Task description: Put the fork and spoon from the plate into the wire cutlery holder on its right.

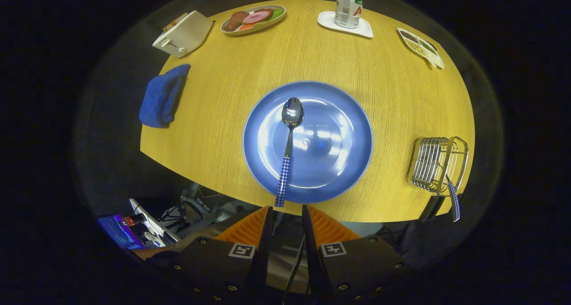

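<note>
Spoon [287, 150] lies alone on the blue plate [343, 117], its checked handle reaching over the near rim toward the gripper [287, 213], its bowl pointing to the far side. The gripper hovers just short of the table's [214, 131] near edge, its fingers [263, 224] a little apart with nothing between them; the handle's end sits just ahead of the left finger. To the right of the plate, near the table's right edge, stands the wire cutlery holder [435, 162], with a checked handle, seemingly the fork [453, 200], sticking out of it on the near side. Left of the plate rests a folded blue cloth [163, 95]. Along the far side stand a toaster [184, 34], a dish of food [253, 18], a can [348, 5] on a white coaster [363, 28] and a small divided dish [421, 47].
</note>
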Motion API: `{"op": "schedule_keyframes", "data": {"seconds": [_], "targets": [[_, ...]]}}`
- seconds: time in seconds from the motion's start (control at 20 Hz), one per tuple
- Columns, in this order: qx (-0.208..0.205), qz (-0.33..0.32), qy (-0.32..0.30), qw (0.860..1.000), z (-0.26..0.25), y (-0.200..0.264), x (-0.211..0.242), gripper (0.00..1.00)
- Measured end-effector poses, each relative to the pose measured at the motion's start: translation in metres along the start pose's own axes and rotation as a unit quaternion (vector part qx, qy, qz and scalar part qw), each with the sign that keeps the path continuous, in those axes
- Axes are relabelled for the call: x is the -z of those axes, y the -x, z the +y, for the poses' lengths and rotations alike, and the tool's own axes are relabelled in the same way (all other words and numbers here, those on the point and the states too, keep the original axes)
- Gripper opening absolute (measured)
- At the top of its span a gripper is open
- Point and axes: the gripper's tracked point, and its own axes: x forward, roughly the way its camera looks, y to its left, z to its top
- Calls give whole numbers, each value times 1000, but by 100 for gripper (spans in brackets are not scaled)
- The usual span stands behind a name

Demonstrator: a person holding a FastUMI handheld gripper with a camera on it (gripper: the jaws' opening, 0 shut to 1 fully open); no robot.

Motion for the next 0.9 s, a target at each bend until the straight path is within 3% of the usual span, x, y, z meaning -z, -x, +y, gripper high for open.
{"op": "schedule_keyframes", "data": {"seconds": [0.9], "targets": [[19,4,-9,1000,6,-62,-18,39]]}}
